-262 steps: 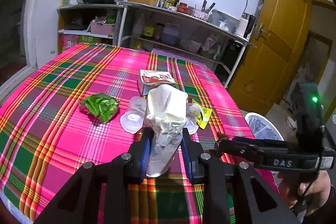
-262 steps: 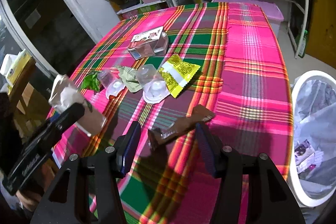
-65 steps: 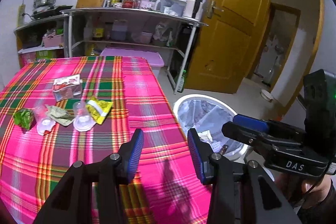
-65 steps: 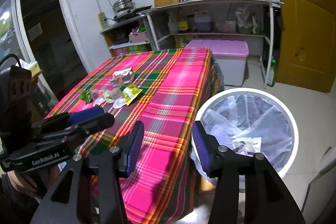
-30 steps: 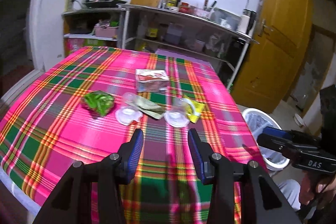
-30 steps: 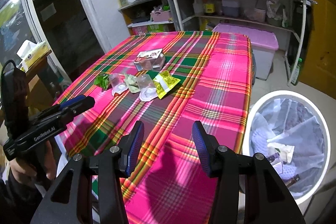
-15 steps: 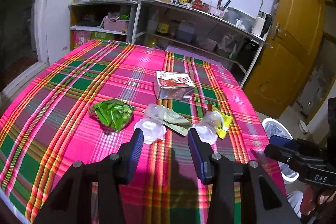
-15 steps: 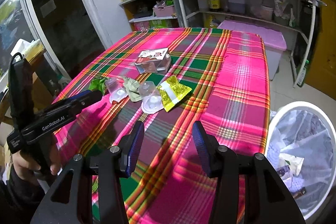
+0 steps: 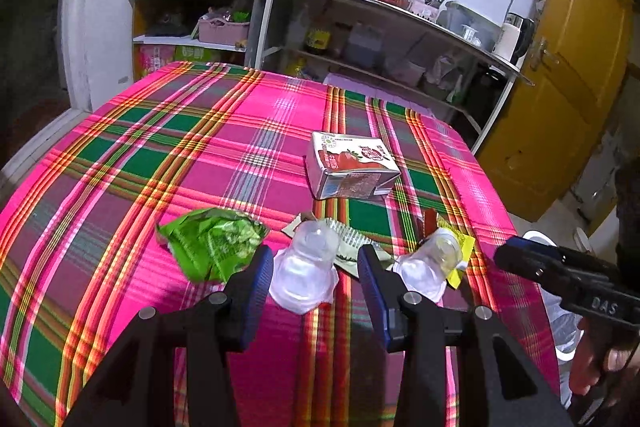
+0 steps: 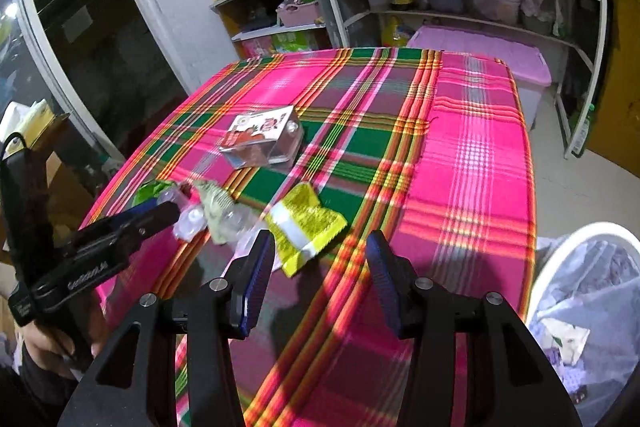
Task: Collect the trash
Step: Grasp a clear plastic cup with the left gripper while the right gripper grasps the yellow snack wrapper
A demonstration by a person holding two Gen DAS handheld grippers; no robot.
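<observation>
My left gripper (image 9: 316,267) is open, its fingers on either side of a clear plastic cup (image 9: 306,267) lying on the plaid tablecloth (image 9: 200,155). A crumpled green wrapper (image 9: 212,243) lies to its left, a second clear cup (image 9: 430,263) and a yellow wrapper (image 9: 460,255) to its right, a pale wrapper (image 9: 352,247) behind. A strawberry milk carton (image 9: 352,165) lies further back. My right gripper (image 10: 320,263) is open and empty, just short of the yellow wrapper (image 10: 306,227). The white bin (image 10: 584,307) stands at the right.
Metal shelves (image 9: 380,39) with bottles and containers stand behind the table. A yellow door (image 9: 560,79) is at the right. A pink storage box (image 10: 488,63) sits on the floor beyond the table. The table edge drops off toward the bin.
Both grippers have moved forward and down toward the trash on the table. The left fingers now straddle the clear cup; the right has come close to the yellow wrapper.
</observation>
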